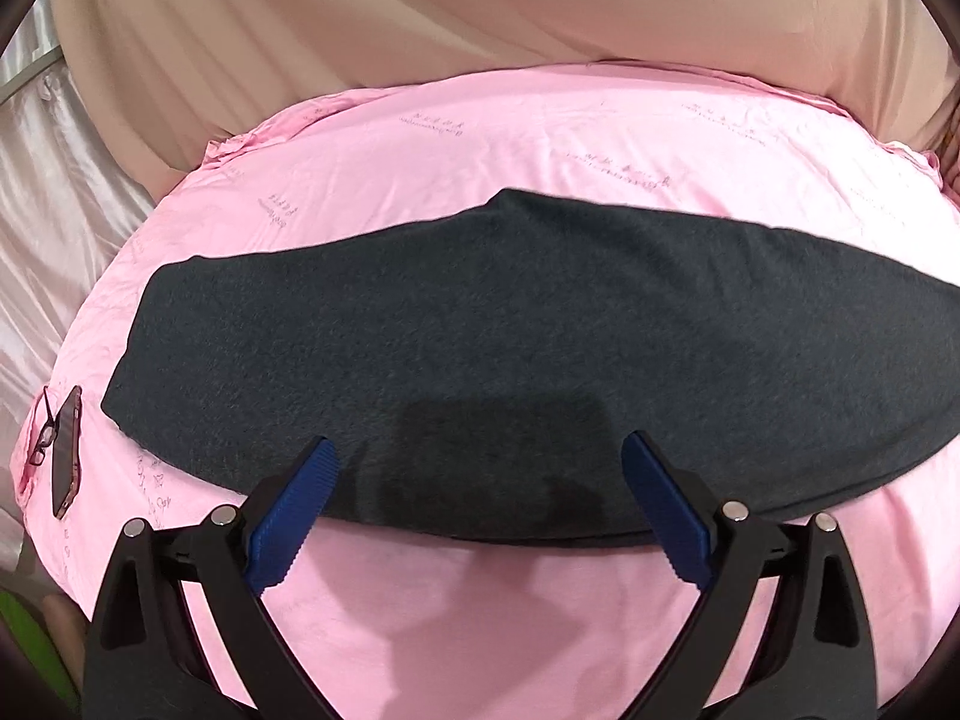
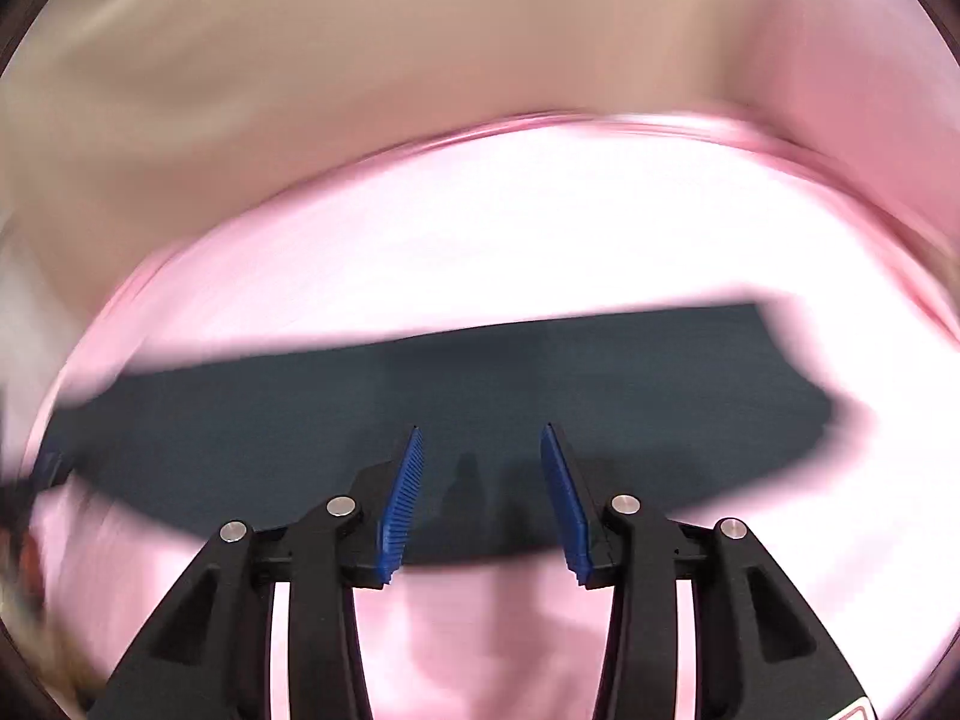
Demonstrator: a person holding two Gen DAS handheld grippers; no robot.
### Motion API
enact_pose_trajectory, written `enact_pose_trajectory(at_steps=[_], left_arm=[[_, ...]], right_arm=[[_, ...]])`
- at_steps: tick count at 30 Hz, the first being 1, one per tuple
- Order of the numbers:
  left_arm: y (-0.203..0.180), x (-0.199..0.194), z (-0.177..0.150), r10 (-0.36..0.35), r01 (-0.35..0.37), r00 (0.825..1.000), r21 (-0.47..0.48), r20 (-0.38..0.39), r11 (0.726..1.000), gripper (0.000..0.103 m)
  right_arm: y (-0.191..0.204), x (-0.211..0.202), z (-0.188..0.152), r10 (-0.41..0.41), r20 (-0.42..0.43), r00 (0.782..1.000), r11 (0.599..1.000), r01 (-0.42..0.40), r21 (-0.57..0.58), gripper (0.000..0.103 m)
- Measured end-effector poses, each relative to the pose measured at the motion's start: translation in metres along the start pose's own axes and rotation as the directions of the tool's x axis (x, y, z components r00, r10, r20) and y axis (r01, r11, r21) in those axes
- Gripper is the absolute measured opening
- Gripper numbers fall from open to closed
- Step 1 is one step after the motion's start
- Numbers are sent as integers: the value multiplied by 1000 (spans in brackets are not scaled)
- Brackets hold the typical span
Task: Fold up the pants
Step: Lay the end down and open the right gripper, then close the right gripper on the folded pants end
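Note:
Dark grey pants [image 1: 510,348] lie flat on a pink bedsheet [image 1: 480,138], stretched left to right as one long folded strip. My left gripper [image 1: 480,450] is open wide and empty, hovering over the pants' near edge. In the right wrist view the same pants [image 2: 540,384] show blurred by motion. My right gripper [image 2: 480,438] is open and empty, also above the pants' near edge. The blue fingertips [image 2: 408,480] hold nothing.
A phone in a pink case [image 1: 66,456] and a pair of glasses [image 1: 45,438] lie on the sheet at the left edge. A beige curtain [image 1: 420,12] hangs behind the bed. Shiny pale fabric [image 1: 42,192] is at the far left.

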State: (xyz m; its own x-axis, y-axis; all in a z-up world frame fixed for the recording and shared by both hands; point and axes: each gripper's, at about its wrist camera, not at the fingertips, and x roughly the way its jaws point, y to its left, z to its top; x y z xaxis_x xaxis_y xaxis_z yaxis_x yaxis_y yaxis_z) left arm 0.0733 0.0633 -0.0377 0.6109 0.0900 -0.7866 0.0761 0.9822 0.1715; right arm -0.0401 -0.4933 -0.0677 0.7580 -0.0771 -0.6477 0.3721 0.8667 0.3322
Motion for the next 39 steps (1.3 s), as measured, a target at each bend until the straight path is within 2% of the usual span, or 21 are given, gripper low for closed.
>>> enact_pose_trajectory(at_steps=[2, 4, 5, 7, 9, 14, 15, 18, 20, 21, 22, 27, 29, 32, 34, 36, 38, 39], left_arm=[[-11, -2, 5, -4, 4, 1000, -1, 3, 1000, 93], [-25, -3, 10, -14, 14, 1000, -6, 0, 1000, 94], [-30, -2, 12, -24, 24, 1000, -10, -6, 1000, 94], [-41, 0, 17, -46, 45, 999, -19, -23, 999, 94], [-52, 0, 20, -65, 64, 997, -23, -37, 998, 94], [-69, 0, 20, -55, 56, 997, 9, -49, 998, 94], [-71, 0, 19, -54, 55, 997, 13, -51, 998, 94], [-72, 2, 18, -55, 56, 997, 13, -58, 998, 94], [-68, 4, 15, -62, 62, 996, 6, -63, 998, 94], [-66, 5, 14, -64, 64, 996, 2, -64, 998, 94], [-61, 6, 13, -65, 65, 996, -3, -63, 998, 94], [-23, 6, 8, -86, 83, 995, -61, -51, 995, 94], [-7, 4, 4, -90, 87, 995, -84, -34, 993, 94], [12, 2, -3, -97, 95, 995, -107, -20, 990, 94], [19, 1, -7, -99, 96, 995, -117, -16, 988, 94], [26, -2, -13, -101, 99, 995, -128, -12, 987, 94], [33, -3, -17, -100, 97, 995, -145, -12, 985, 96], [37, -3, -20, -102, 99, 995, -153, -10, 983, 97]], right_arm=[[-56, -3, 5, -51, -8, 999, 991, 52, 120, 43], [-82, 0, 8, -28, -38, 999, 985, 34, 168, 43], [-89, 6, 7, 11, -50, 999, 980, -1, 197, 43], [-87, 19, 6, 53, -52, 997, 975, -40, 219, 53], [-78, 23, 8, 52, -35, 998, 979, -44, 200, 55], [-65, 32, 18, 80, -16, 997, 974, -75, 212, 55], [-63, 34, 20, 75, -20, 997, 977, -70, 203, 55], [-47, 40, 21, -13, -49, 999, 994, 18, 108, 54], [-41, 42, 19, -60, -52, 997, 996, 63, 70, 49], [-40, 42, 18, -74, -56, 996, 995, 78, 62, 28], [-40, 42, 20, -44, -71, 996, 996, 50, 75, 10], [-27, 19, 31, -23, -27, 999, 994, 26, 102, 10], [-25, 20, 34, -19, -48, 999, 995, 23, 97, 11], [-30, 33, 31, -40, -91, 995, 993, 50, 109, 20], [-37, 40, 26, -63, -103, 993, 988, 77, 135, 43], [-44, 48, 19, -57, -117, 991, 986, 75, 152, 43], [-45, 48, 16, -67, -95, 993, 985, 81, 151, 40], [-45, 47, 17, -70, -100, 993, 985, 85, 153, 21]])
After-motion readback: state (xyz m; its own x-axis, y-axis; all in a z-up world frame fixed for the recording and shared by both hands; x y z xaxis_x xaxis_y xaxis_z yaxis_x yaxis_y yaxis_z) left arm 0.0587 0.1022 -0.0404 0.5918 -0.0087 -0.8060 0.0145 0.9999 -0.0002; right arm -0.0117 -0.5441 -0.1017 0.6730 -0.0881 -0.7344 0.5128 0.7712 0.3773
